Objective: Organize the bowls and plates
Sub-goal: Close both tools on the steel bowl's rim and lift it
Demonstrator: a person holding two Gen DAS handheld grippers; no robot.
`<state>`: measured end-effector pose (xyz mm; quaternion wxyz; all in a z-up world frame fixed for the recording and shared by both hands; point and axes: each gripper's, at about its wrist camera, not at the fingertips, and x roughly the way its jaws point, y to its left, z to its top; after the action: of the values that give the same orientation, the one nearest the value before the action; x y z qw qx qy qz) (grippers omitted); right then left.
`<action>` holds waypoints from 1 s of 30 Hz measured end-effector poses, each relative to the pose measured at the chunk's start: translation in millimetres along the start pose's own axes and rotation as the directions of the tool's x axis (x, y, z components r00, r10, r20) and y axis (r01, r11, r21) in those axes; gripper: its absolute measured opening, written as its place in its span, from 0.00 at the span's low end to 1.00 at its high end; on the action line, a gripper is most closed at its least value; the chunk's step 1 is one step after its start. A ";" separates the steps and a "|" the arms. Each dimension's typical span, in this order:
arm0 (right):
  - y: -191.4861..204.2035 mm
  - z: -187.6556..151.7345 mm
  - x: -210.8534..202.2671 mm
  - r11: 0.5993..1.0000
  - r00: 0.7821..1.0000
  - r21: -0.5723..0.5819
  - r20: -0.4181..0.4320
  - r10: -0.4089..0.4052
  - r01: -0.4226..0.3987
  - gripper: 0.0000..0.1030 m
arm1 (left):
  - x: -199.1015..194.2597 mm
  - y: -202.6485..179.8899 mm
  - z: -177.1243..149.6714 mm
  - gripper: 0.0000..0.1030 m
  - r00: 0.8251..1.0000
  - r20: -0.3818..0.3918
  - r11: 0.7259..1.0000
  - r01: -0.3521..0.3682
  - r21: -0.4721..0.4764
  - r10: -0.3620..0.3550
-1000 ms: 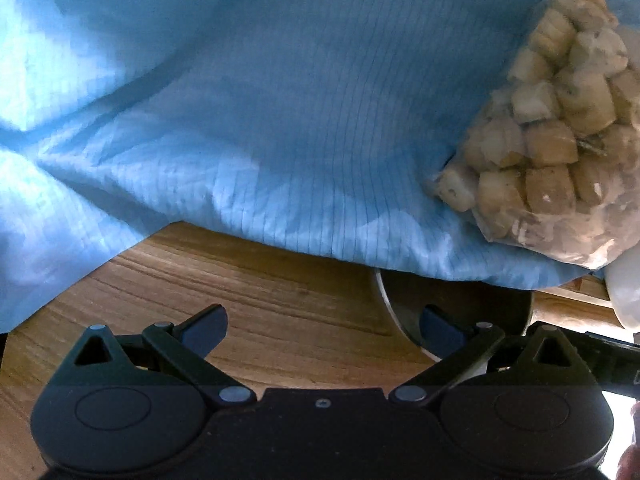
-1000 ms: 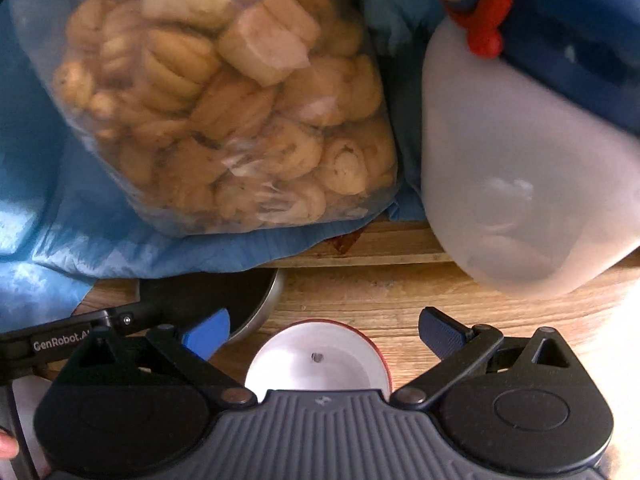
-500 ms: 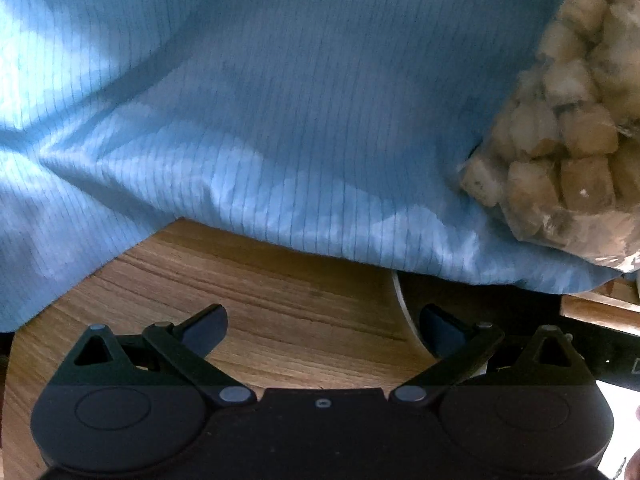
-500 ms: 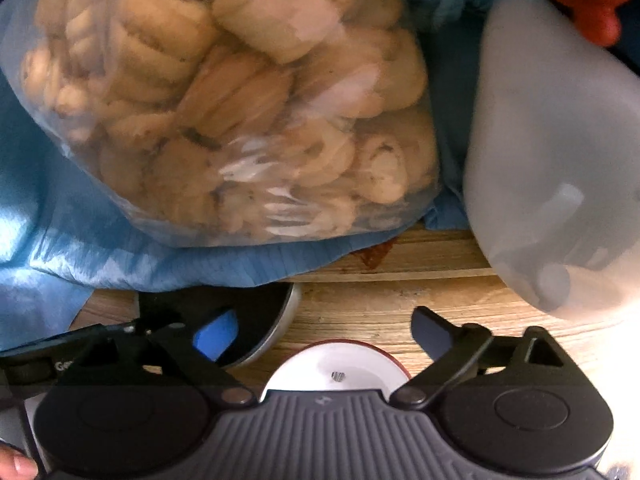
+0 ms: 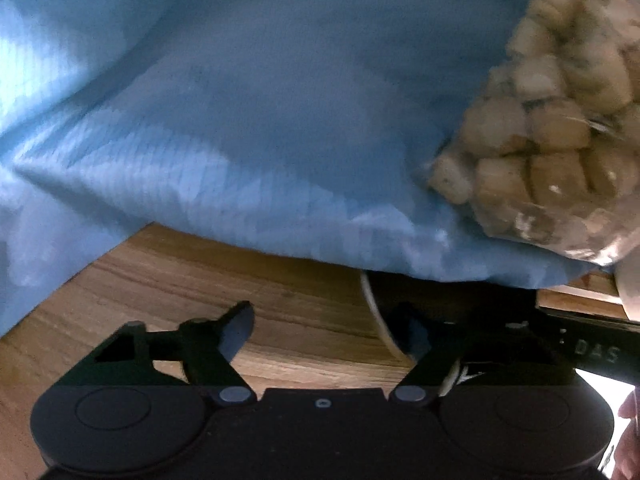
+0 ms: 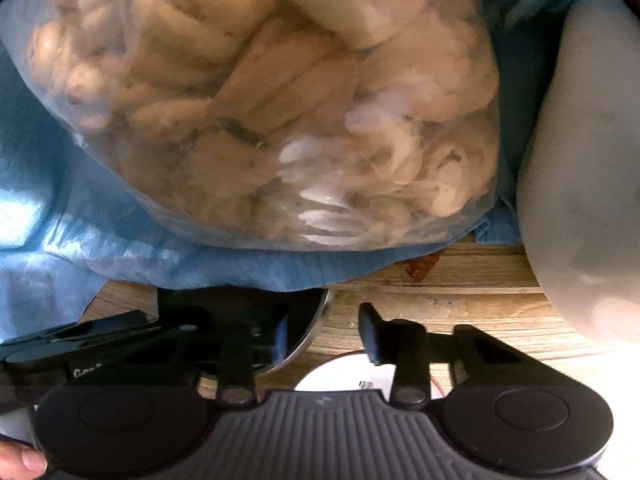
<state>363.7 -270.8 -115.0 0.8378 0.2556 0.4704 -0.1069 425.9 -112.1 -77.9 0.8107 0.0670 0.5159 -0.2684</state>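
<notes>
Over dark plate (image 6: 312,328), blue cloth (image 6: 120,248)

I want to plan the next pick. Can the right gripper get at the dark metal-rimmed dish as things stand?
Probably yes. The right gripper, its jaws closing, straddles the near rim of the dark dish. The blue cloth covers only its far part.

I am closing both sets of jaws, wide open a second ago. The right gripper (image 6: 324,334) is narrowing faster, across the dark plate's (image 6: 316,328) rim. The left gripper (image 5: 328,330) is narrowing too, its right finger over that plate. The bag of biscuits (image 6: 272,112) is looming larger.
</notes>
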 end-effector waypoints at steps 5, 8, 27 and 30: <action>4.1 -5.0 1.6 0.999 0.999 0.007 -0.008 0.040 -0.040 0.24 | -7.2 -10.0 4.3 0.43 1.000 0.009 0.999 0.023 0.036 -0.023; 4.8 -5.4 2.4 0.997 0.998 0.029 -0.017 0.068 -0.067 0.21 | -10.4 -18.8 5.3 0.29 1.000 -0.002 0.996 0.004 0.086 -0.004; 65.2 -61.1 -4.9 0.993 0.995 -0.064 -0.028 0.098 -0.099 0.20 | -60.5 21.1 -49.3 0.16 0.999 -0.011 0.999 -0.034 0.001 0.034; 72.0 -72.6 -10.9 0.991 0.993 -0.067 -0.019 0.114 -0.115 0.19 | -72.0 24.4 -60.1 0.16 0.999 0.013 0.999 -0.042 0.011 0.042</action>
<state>334.9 -172.1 -113.2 0.8473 0.2543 0.4644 -0.0405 366.8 -41.9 -46.8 0.8191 0.0807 0.5078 -0.2546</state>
